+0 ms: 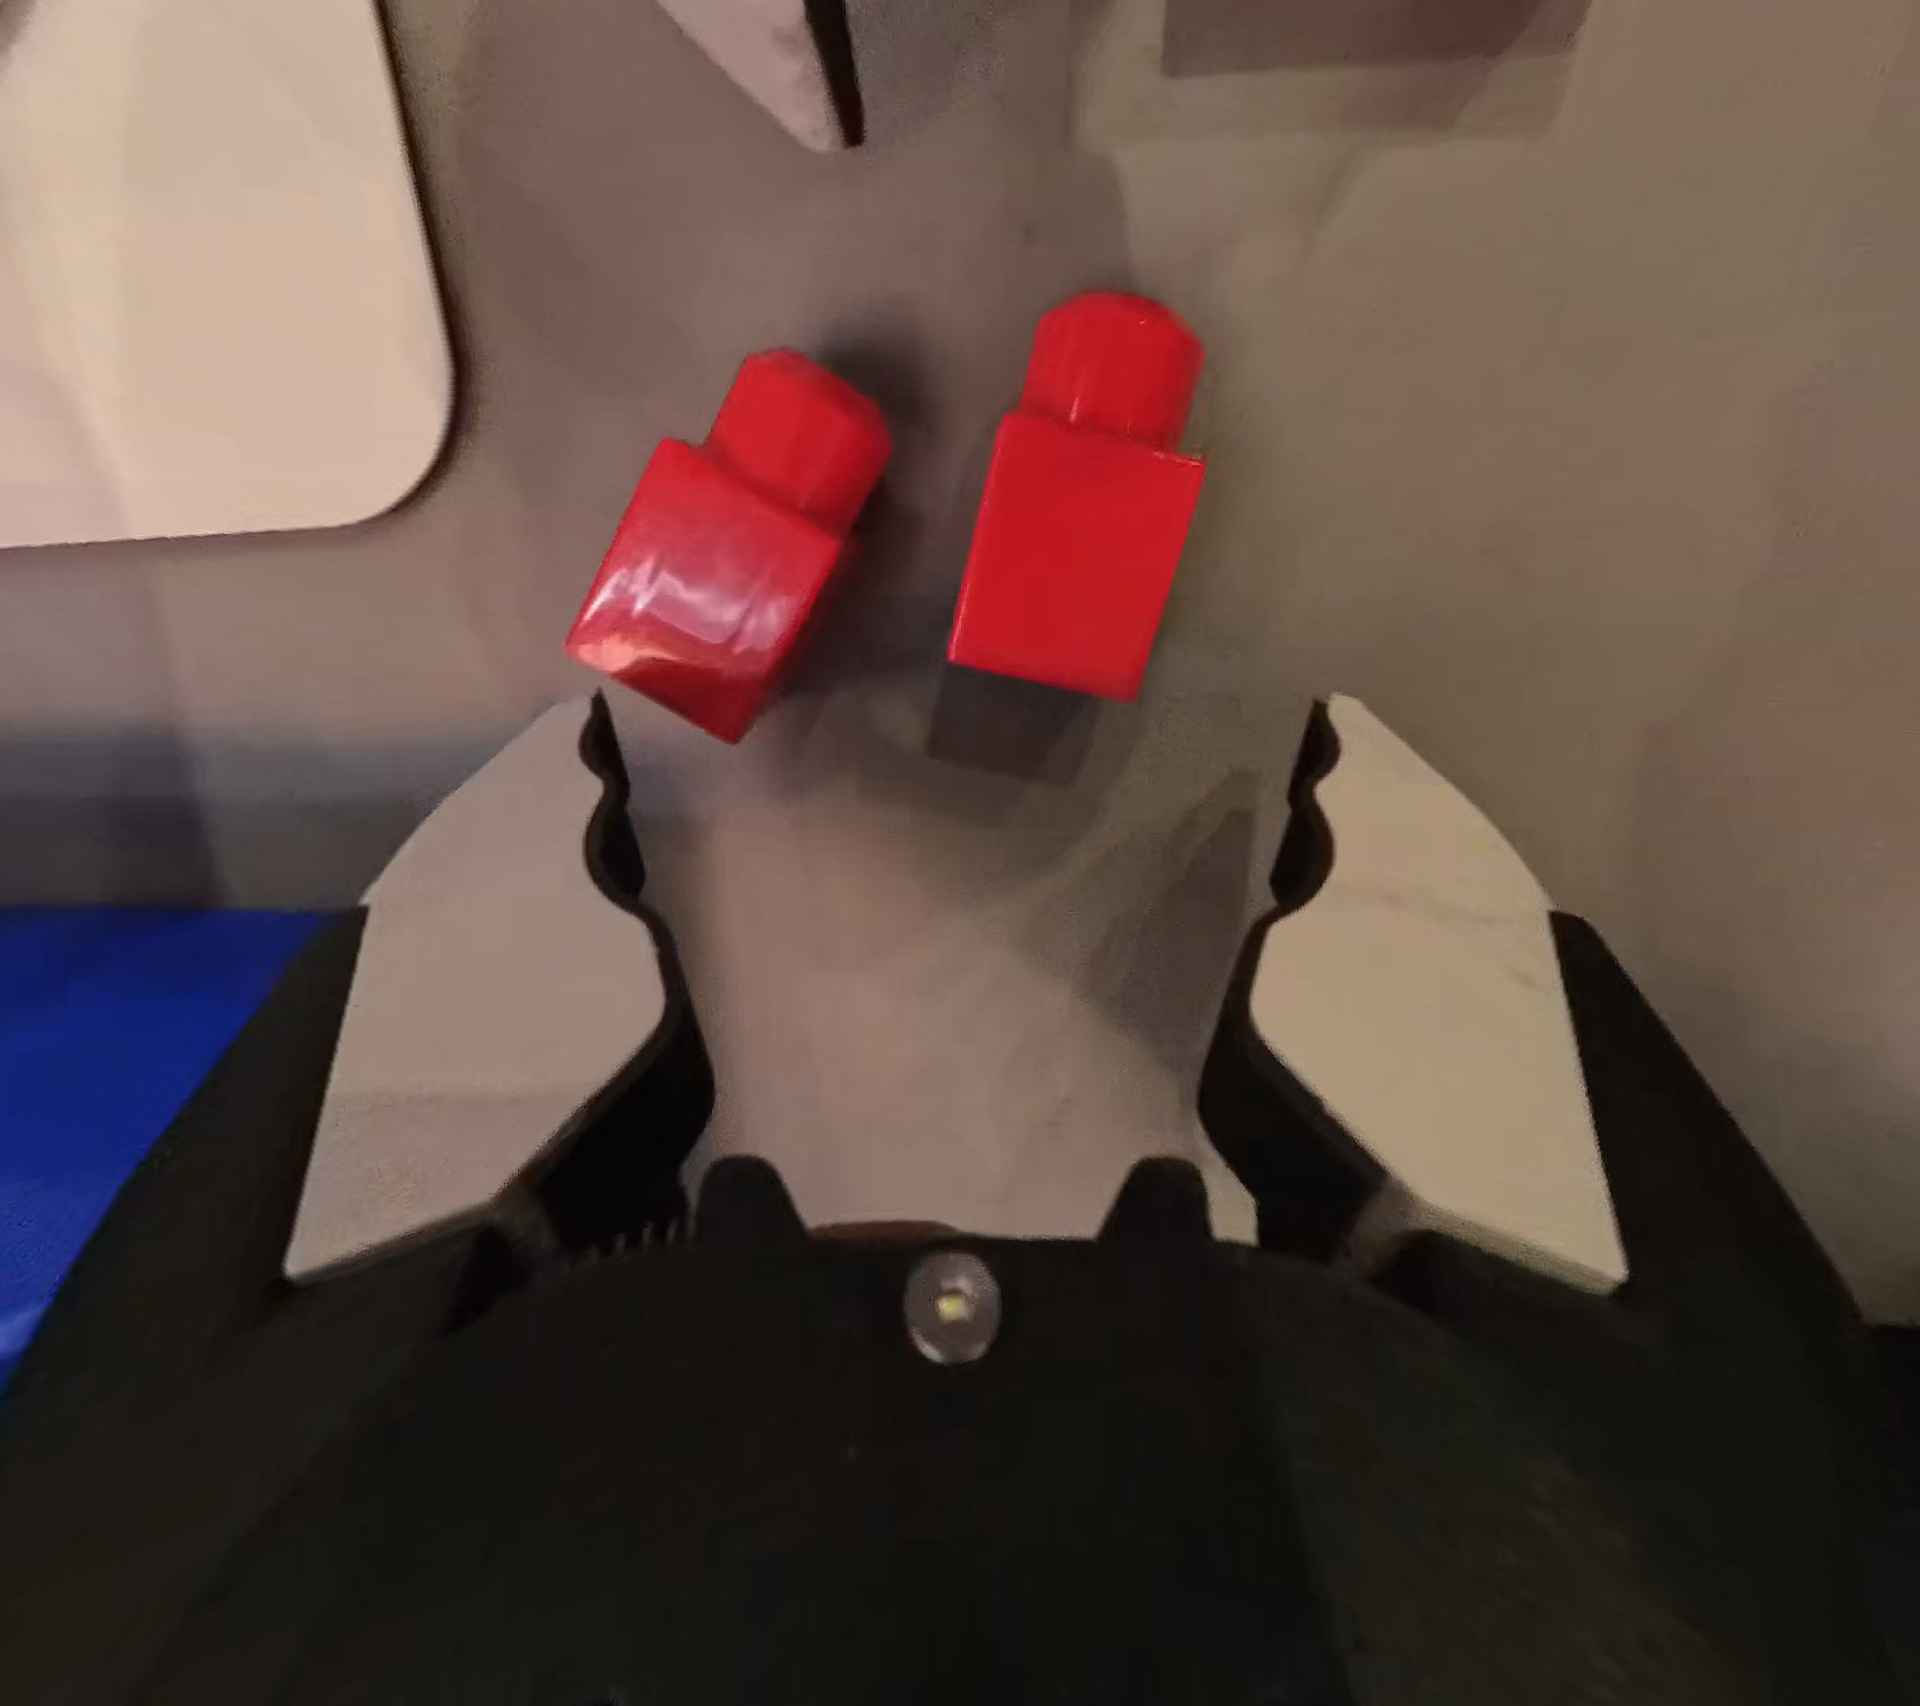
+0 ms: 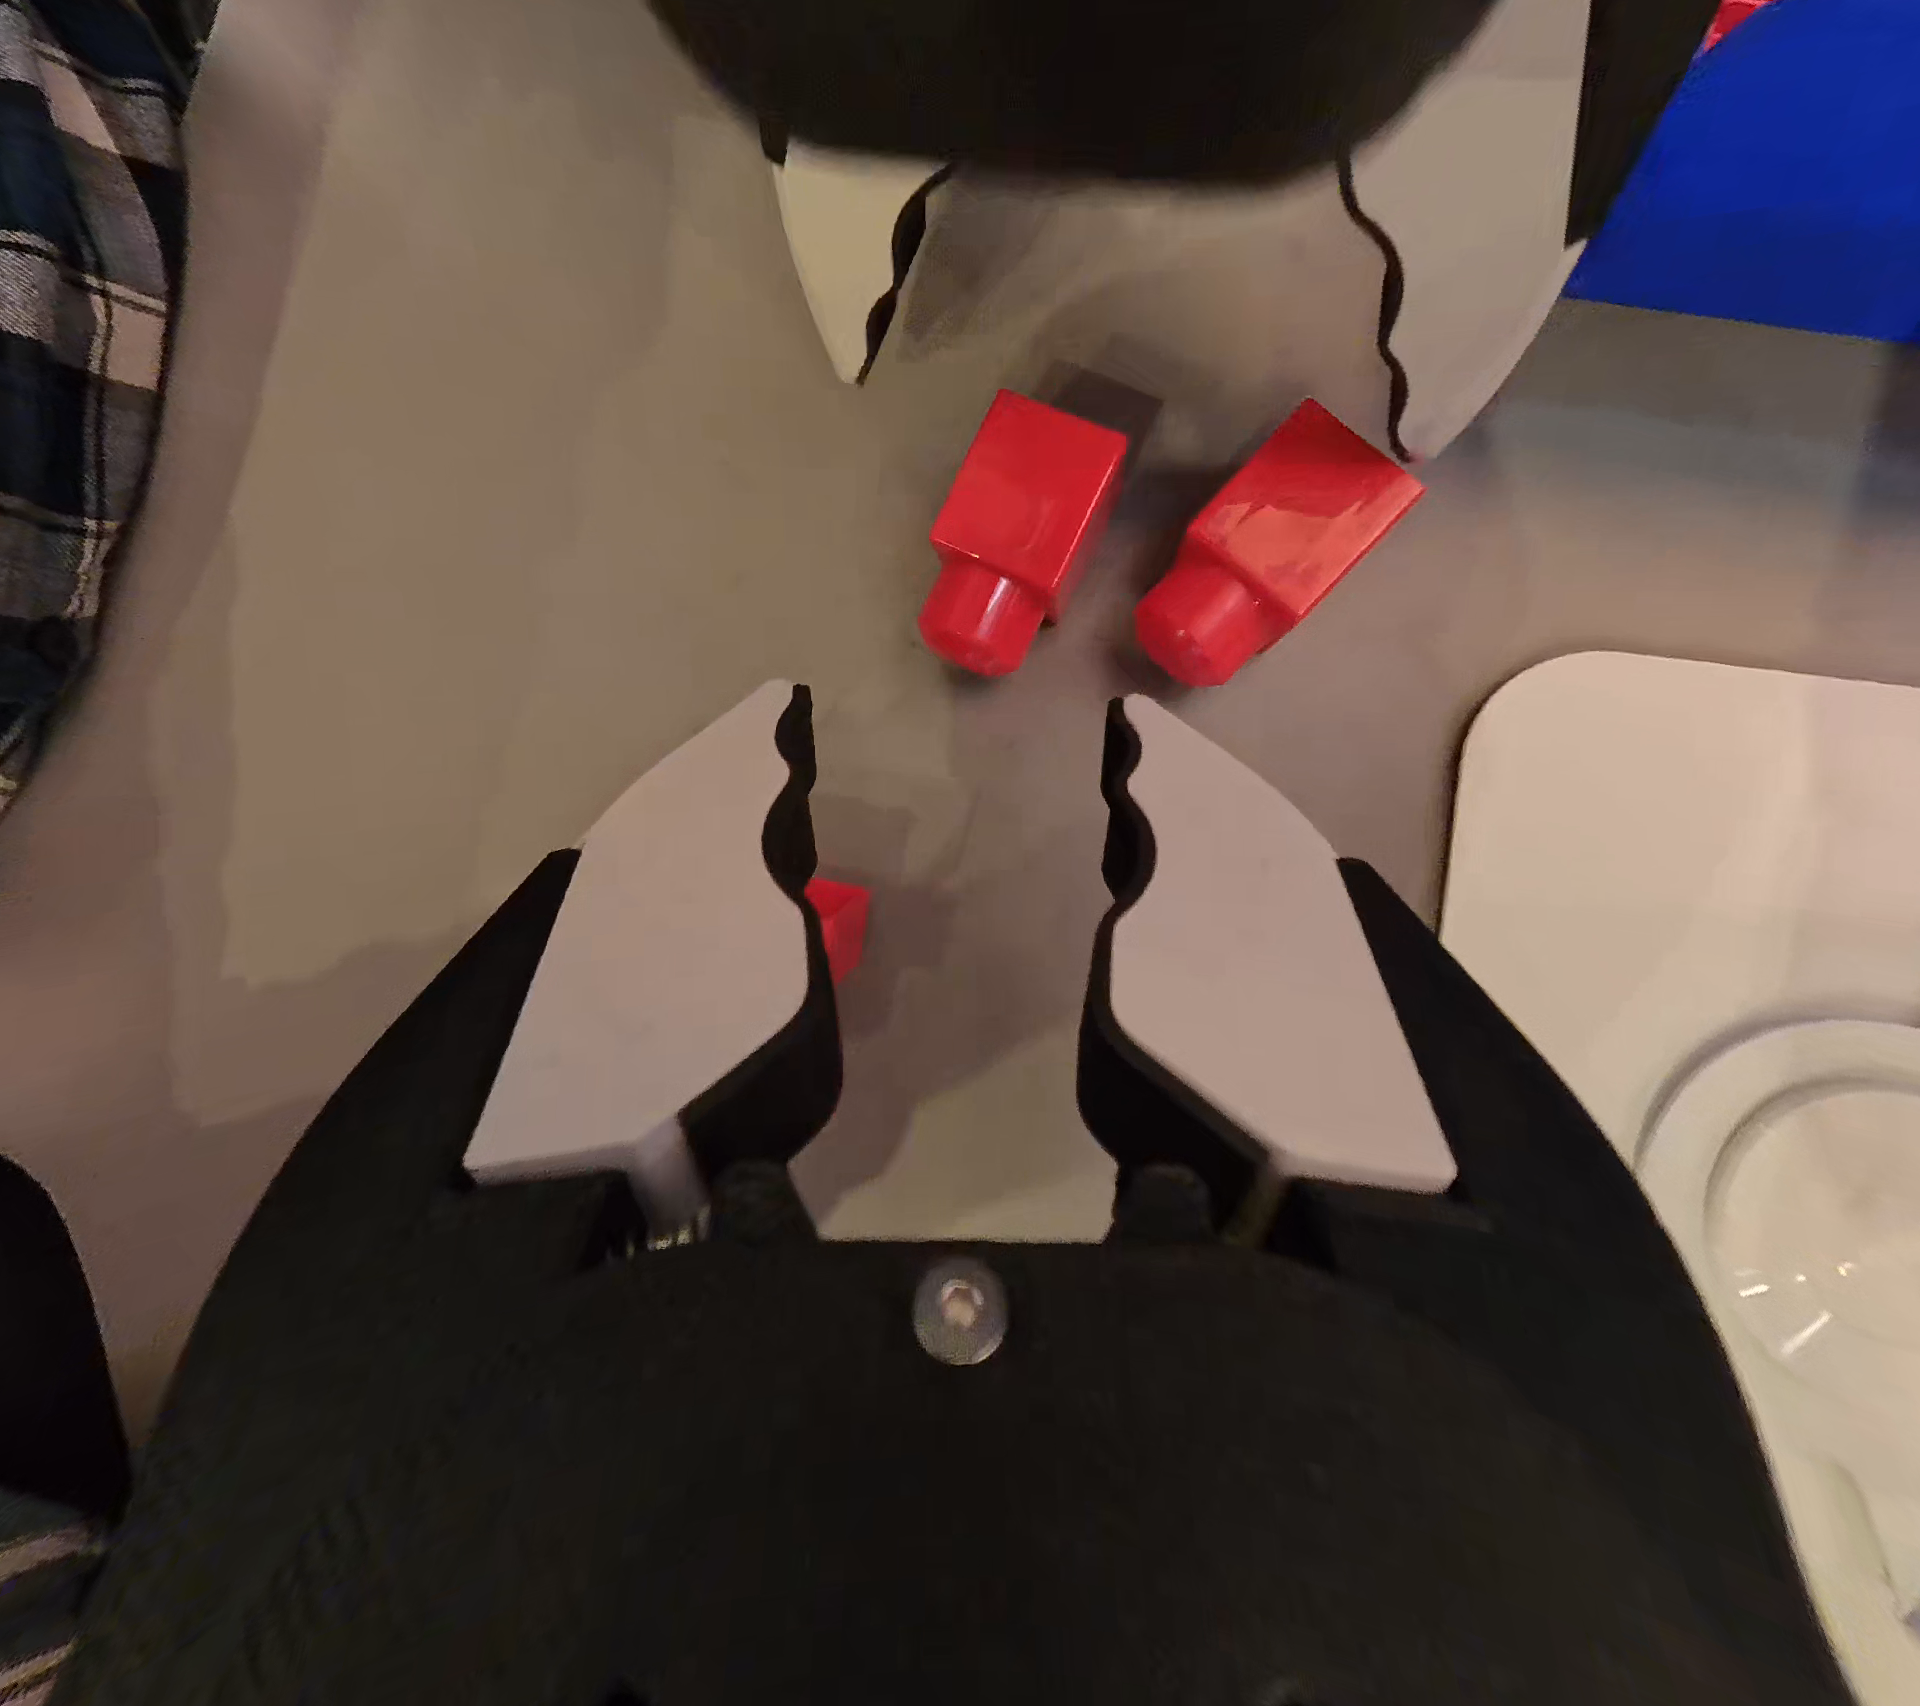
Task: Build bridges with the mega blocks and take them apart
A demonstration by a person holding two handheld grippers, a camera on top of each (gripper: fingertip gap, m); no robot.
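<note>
Two single-stud red blocks lie on their sides on the grey table (image 1: 1558, 409), side by side with a narrow strip of bare table between them, studs toward the right hand-held gripper; tilted red block (image 1: 717, 576) sits just off the left fingertip of the left hand-held gripper (image 1: 961, 706); straight red block (image 1: 1075, 555) lies nearer mid-gap; neither is touched by a pad; left hand-held gripper stands wide open with nothing between its fingers; right hand-held gripper (image 2: 956, 700) faces it from across the blocks, jaws parted, bare at the tips, its pads short of both studs; a third red block (image 2: 842, 924) peeks out from under its left finger lower down, contact can't be judged; open room: bare table on the plaid-sleeve (image 2: 73, 285) side of the right wrist view; hemmed in otherwise; white tray (image 2: 1662, 877) with rounded corner close beside the blocks; blue bin (image 2: 1766, 181) with red pieces in it near the left hand-held gripper's side; the two grippers' fingertips close in the blocks from both ends.
</note>
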